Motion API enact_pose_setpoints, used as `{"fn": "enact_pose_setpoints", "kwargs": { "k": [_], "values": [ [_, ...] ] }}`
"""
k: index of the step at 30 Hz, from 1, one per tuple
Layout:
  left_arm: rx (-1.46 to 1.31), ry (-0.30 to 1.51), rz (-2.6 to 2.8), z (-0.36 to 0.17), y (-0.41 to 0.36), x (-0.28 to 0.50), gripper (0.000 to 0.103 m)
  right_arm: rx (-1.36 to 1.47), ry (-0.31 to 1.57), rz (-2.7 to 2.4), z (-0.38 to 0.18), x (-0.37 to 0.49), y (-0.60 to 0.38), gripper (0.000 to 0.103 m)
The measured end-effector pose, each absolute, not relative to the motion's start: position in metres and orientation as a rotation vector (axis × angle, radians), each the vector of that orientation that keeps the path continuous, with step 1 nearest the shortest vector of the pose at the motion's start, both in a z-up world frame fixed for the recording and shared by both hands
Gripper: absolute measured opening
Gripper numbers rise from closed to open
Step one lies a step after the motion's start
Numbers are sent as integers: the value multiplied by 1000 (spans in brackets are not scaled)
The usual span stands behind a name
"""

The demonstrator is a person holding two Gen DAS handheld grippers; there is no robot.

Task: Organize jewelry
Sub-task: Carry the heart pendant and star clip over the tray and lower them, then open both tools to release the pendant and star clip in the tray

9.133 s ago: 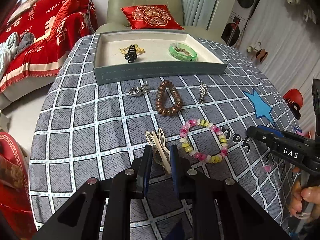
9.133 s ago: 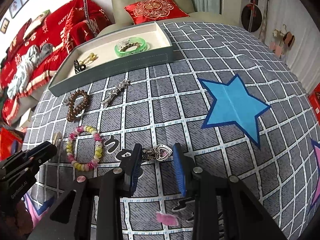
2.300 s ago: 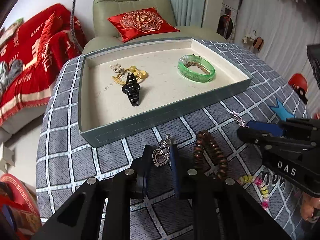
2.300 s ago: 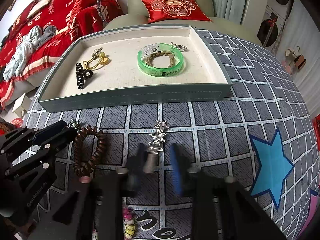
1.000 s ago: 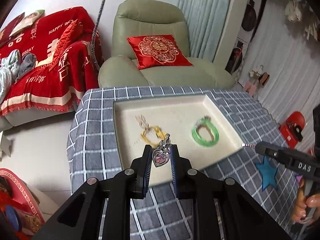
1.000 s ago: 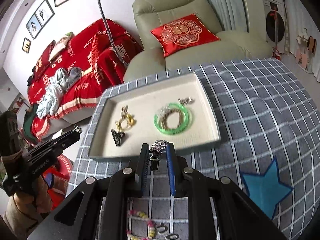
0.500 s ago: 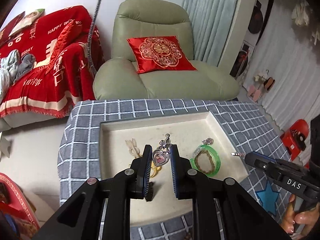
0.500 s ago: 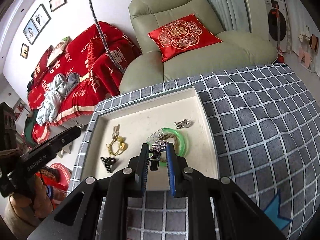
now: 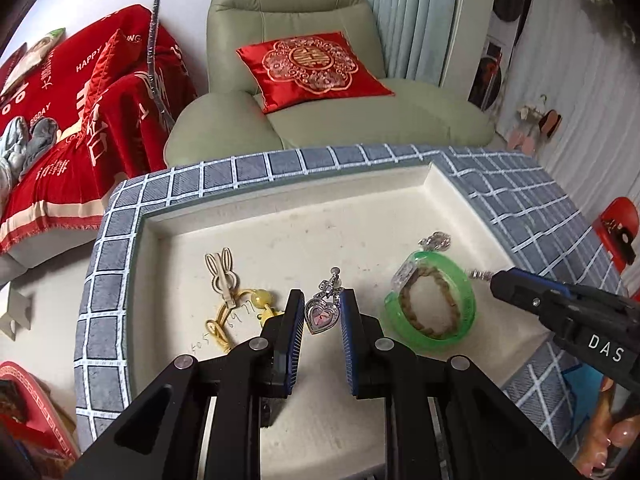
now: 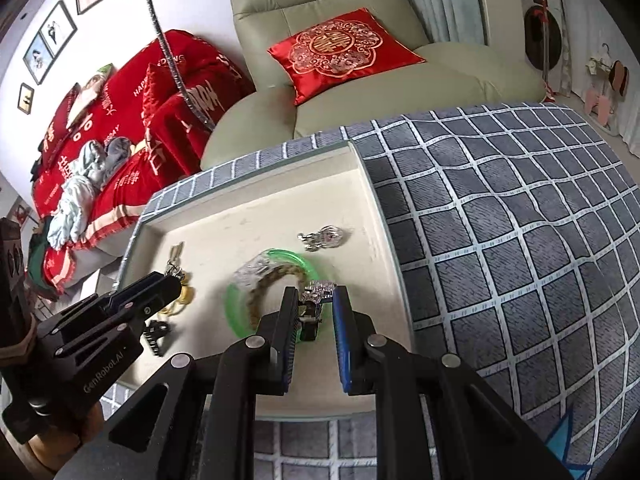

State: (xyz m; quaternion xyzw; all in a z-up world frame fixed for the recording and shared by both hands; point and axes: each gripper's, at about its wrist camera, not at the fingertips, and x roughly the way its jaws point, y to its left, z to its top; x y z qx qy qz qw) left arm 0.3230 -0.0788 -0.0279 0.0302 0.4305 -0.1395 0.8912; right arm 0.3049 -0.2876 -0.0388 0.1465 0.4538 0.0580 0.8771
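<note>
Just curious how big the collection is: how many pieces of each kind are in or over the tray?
Bracelets: 2 (green bangle, brown braid)
Hair clips: 2 (bunny clip, black claw clip)
Yellow hair tie: 1
Silver pieces: 3 (heart pendant, silver clip, both held; silver charm)
Total: 8

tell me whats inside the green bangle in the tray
A brown braided bracelet lies curled inside the green bangle. From the right wrist, that gripper's finger covers its near part.

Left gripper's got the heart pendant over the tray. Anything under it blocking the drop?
Nothing visible: bare tray floor lies beyond the heart pendant in the left gripper; the yellow hair tie and green bangle flank it.
</note>
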Motion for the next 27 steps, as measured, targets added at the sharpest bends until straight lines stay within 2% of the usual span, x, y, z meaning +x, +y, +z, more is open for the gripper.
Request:
{"fn": "enact_pose_setpoints", "kwargs": {
  "k": [20, 23, 25, 27],
  "values": [
    [175, 927, -287, -53, -102, 321, 35, 254, 982, 116, -59, 306, -281, 20],
    [179, 930, -293, -53, -104, 319, 35, 259, 989, 112, -59, 304, -282, 30],
    [178, 930, -292, -54, -104, 318, 35, 256, 984, 113, -57, 303, -281, 43],
    [182, 927, -288, -53, -104, 317, 35, 265, 978, 119, -55, 301, -281, 45]
  ]
}}
